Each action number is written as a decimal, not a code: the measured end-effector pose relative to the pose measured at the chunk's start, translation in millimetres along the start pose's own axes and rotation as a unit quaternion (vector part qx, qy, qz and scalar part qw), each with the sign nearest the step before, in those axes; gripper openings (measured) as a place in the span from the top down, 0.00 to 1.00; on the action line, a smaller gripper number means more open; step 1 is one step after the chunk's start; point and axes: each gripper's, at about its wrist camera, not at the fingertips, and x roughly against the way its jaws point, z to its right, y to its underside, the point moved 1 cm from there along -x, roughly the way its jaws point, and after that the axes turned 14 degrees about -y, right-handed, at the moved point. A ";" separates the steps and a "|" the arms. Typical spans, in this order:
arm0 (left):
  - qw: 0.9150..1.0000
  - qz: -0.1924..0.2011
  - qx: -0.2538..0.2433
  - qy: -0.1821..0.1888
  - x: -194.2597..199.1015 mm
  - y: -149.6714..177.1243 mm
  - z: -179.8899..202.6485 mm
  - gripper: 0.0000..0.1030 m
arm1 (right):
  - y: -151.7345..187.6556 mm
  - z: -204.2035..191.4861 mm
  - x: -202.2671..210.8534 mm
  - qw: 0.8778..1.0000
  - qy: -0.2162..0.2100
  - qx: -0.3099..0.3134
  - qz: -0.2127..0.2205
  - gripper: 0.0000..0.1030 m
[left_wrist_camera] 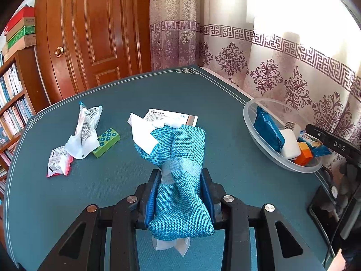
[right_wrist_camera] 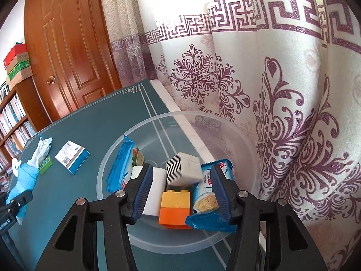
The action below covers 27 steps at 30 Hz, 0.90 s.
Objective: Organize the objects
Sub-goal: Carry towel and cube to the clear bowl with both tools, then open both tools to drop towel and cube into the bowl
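Objects for sorting lie spread over the teal worktop, and the clear plastic bowl at its right edge, by the curtain, serves as the landmark. Farthest left of the bowl is a red-and-white snack packet, touching a crumpled white wrapper that partly covers a green tile with blue circles. Nearer the bowl, a white-and-blue printed box lies flat, with loose white paper just in front of it.

Still left of the bowl, the left claw is clenched on a blue woven cloth pouch; the pouch fills the space between both pads and stands up out of them above the worktop, white paper poking from its lower end.

Inside the bowl sit a blue cracker packet against the left wall, a white block, a cube with a black-and-white zigzag face, a yellow-and-orange toy brick and a second blue cracker packet.

The right claw hangs over the bowl, released: its pads stand apart, the brick and the white block lie between them, and the right pad overlaps the second cracker packet. No pad visibly presses on anything.
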 end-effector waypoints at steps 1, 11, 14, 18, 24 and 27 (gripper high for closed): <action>1.000 0.000 -0.003 0.002 -0.2 -1.0 3.6 0.64 | 1.6 -0.1 2.9 1.000 -0.002 0.002 0.001 0.47; 0.999 -0.002 -0.031 0.036 -4.4 -19.3 47.4 0.64 | 22.5 -10.0 23.3 0.999 -0.012 0.034 0.003 0.47; 0.998 0.006 -0.037 0.057 -4.4 -33.8 63.7 0.64 | 25.0 -13.0 26.7 0.999 -0.016 0.043 0.007 0.47; 0.995 0.019 -0.050 0.084 -6.4 -55.2 89.2 0.64 | 25.5 -11.8 29.2 0.999 -0.025 0.038 0.013 0.47; 0.990 0.027 -0.067 0.121 -10.9 -78.7 128.6 0.64 | 27.9 -6.5 27.3 0.999 -0.032 0.027 0.009 0.47; 0.988 0.029 -0.077 0.130 -16.5 -85.9 147.3 0.63 | 29.5 -5.2 24.6 0.999 -0.036 0.022 0.006 0.47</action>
